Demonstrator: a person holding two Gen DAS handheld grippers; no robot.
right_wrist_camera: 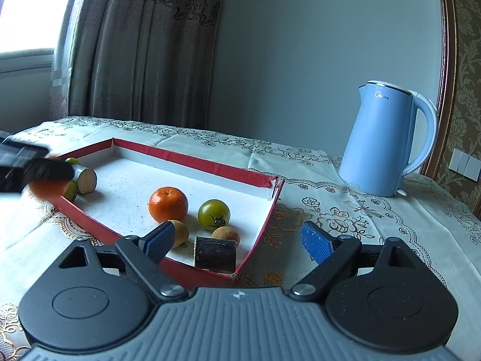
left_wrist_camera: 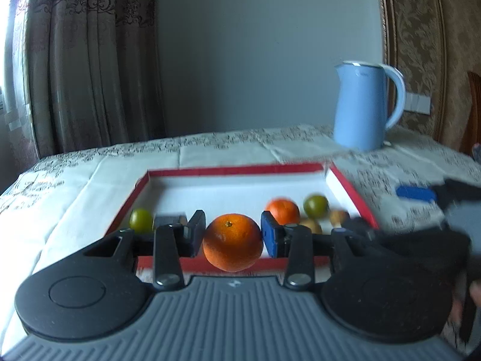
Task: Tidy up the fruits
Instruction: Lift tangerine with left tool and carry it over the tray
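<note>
My left gripper (left_wrist_camera: 232, 236) is shut on an orange mandarin (left_wrist_camera: 232, 242) and holds it over the near edge of the red-rimmed white tray (left_wrist_camera: 234, 169). In the tray lie a second mandarin (right_wrist_camera: 168, 204), a green tomato (right_wrist_camera: 214, 214), two small brown fruits (right_wrist_camera: 226, 234), a dark sugarcane piece (right_wrist_camera: 215, 254), another cane piece (right_wrist_camera: 85, 179) and a green fruit (left_wrist_camera: 140, 219). My right gripper (right_wrist_camera: 243, 240) is open and empty, just above the tray's near right corner. The left gripper shows blurred at the left of the right wrist view (right_wrist_camera: 36, 168).
A light blue electric kettle (right_wrist_camera: 387, 141) stands at the back right on the patterned tablecloth (right_wrist_camera: 345, 219). Curtains hang behind the table at the left. The table's right edge lies past the kettle.
</note>
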